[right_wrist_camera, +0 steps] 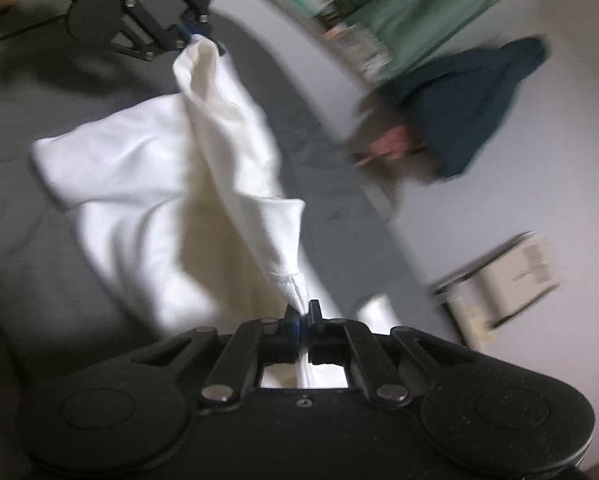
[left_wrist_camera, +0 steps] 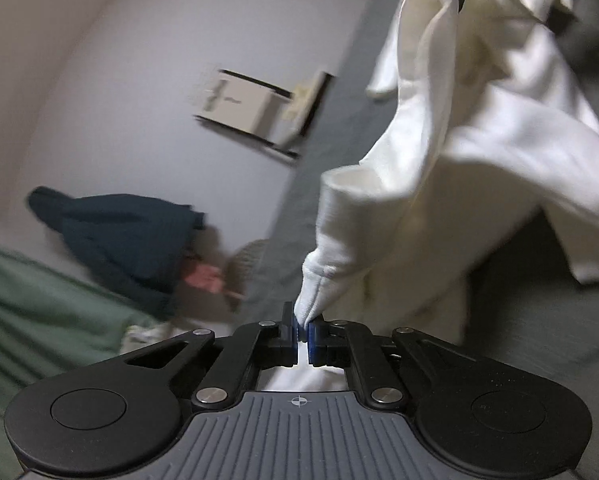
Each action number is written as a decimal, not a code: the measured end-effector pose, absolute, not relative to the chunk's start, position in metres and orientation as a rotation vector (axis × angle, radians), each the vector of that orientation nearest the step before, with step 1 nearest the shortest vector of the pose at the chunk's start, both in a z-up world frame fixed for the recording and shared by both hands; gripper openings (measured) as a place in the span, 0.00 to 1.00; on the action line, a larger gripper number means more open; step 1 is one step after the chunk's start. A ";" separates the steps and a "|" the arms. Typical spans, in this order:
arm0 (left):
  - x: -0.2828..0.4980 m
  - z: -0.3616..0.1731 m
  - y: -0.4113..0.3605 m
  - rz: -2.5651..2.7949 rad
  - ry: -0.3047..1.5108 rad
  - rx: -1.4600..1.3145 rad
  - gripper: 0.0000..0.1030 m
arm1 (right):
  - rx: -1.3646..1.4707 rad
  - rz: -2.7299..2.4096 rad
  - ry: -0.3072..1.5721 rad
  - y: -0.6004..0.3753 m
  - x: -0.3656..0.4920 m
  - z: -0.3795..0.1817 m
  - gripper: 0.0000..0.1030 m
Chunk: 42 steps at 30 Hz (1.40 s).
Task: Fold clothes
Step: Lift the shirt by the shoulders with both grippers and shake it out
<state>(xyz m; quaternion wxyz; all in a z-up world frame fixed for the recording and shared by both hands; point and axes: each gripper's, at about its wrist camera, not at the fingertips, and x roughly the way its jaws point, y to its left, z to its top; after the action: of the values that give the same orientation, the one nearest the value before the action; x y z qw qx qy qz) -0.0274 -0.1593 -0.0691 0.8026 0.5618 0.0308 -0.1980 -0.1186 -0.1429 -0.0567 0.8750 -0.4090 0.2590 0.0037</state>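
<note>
A home room: grey mat (right_wrist_camera: pixel 39 240), clothes (right_wrist_camera: pixel 471 108) strewn on floor (left_wrist_camera: pixel 119 60)

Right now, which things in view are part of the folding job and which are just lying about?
Part of the job:
white garment, pinched at two points
left gripper
right gripper
grey mat under it

Lying about:
dark blue garment
green cloth
cardboard box
</note>
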 end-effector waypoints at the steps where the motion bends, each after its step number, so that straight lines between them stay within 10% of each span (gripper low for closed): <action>1: -0.027 -0.060 -0.159 -0.409 0.054 1.171 0.05 | -0.856 -0.031 0.504 -0.144 -0.121 -0.053 0.03; 30: -0.191 0.349 -0.170 0.116 -0.837 0.783 0.04 | -0.721 -0.674 -0.593 -0.150 -0.264 0.325 0.04; 42: -0.165 0.330 -0.190 0.043 -0.647 0.729 0.04 | -0.729 -0.637 -0.424 -0.163 -0.239 0.317 0.04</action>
<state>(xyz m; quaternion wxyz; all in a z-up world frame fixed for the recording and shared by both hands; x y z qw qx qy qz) -0.1648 -0.1900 0.3298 0.8835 0.3501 -0.3107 0.0206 -0.2390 -0.1631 0.3173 0.8635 -0.3479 -0.2023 -0.3041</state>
